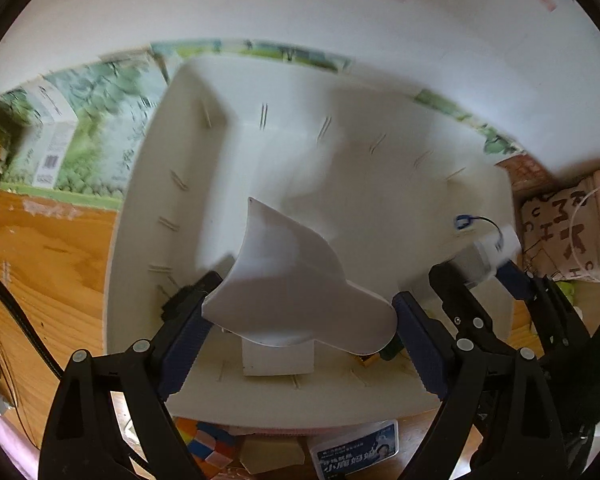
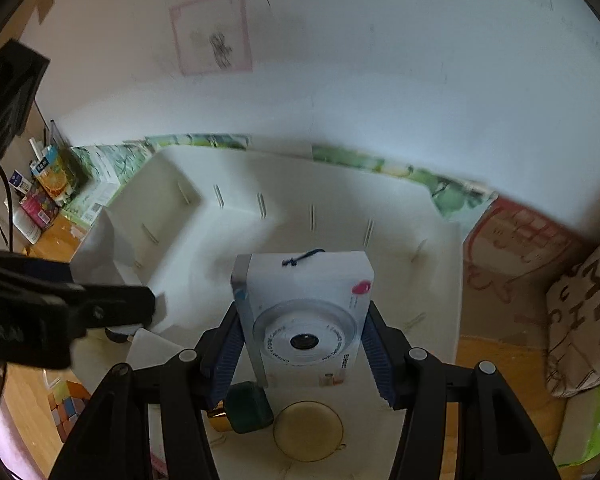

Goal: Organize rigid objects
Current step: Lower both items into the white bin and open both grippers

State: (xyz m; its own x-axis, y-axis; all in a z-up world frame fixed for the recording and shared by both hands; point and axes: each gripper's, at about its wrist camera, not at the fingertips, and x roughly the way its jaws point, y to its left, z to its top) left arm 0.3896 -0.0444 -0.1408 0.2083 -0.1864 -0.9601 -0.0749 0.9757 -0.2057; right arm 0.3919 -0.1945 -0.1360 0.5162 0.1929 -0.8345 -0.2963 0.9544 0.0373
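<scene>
left gripper [image 1: 300, 320] jaws wide, clamped on white scoop [image 1: 292, 280] over white bin [image 1: 140, 208] | right gripper [image 2: 302, 356] jaws half-closed on toy camera [image 2: 304, 316] above bin | both likely light, stiff, slick plastic; grip flat sides

White curved piece [image 1: 300, 280]: tilted, held above the white bin [image 1: 148, 208].
Toy camera [image 2: 306, 316]: white, lens facing up, held upright over the same bin.

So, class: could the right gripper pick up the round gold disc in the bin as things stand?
Probably not: the right gripper is already shut on the white camera, which hangs just above the gold disc.
</scene>
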